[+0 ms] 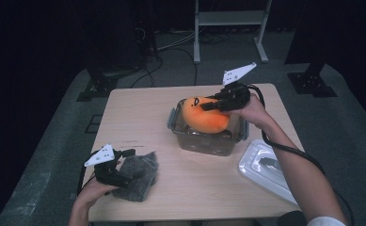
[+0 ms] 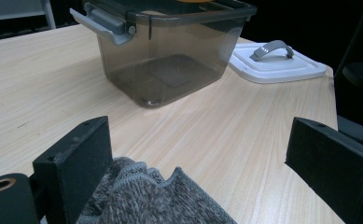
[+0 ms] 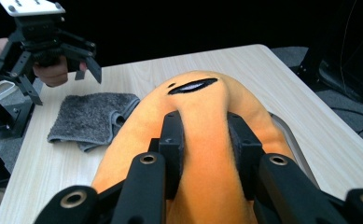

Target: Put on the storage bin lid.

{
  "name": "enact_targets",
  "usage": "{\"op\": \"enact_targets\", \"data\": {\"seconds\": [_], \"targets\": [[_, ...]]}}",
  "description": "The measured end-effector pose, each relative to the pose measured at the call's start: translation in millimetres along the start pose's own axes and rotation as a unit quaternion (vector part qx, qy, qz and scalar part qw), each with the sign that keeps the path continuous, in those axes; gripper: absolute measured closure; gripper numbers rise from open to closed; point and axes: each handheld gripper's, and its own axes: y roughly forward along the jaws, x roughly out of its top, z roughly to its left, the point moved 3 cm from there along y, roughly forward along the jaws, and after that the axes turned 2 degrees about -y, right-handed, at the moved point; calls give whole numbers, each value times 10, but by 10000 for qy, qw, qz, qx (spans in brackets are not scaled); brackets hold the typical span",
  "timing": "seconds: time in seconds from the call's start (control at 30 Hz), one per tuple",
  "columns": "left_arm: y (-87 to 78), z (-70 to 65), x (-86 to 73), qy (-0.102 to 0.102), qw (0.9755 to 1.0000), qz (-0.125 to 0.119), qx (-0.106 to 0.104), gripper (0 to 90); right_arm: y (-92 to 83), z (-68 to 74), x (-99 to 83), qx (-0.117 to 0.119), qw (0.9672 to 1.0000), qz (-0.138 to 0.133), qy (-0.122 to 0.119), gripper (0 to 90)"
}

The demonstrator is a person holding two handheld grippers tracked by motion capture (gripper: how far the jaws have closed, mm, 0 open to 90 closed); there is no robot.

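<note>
The right gripper point(image 1: 217, 104) is clenching the orange plush point(image 1: 204, 116) and holding it lengthwise across the open box point(image 1: 209, 141), right at the rim, while the far-off left gripper point(image 1: 124, 165) is sitting released beside the cloth point(image 1: 140, 176).

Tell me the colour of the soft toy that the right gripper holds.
Orange, with a small black mark: the soft toy shows best in the right gripper view.

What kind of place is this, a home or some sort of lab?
Most likely a lab or recording studio: a lone wooden table on grey carpet, black-draped surroundings, cables trailing on the floor, and a metal stand behind.
</note>
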Motion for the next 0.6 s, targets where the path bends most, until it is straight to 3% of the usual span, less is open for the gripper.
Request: {"op": "enact_targets", "data": {"seconds": [0.6], "targets": [[3,1,-6,-1,10000,27,-17,61,124,-133,-137,15,9998,145,109,708]]}}
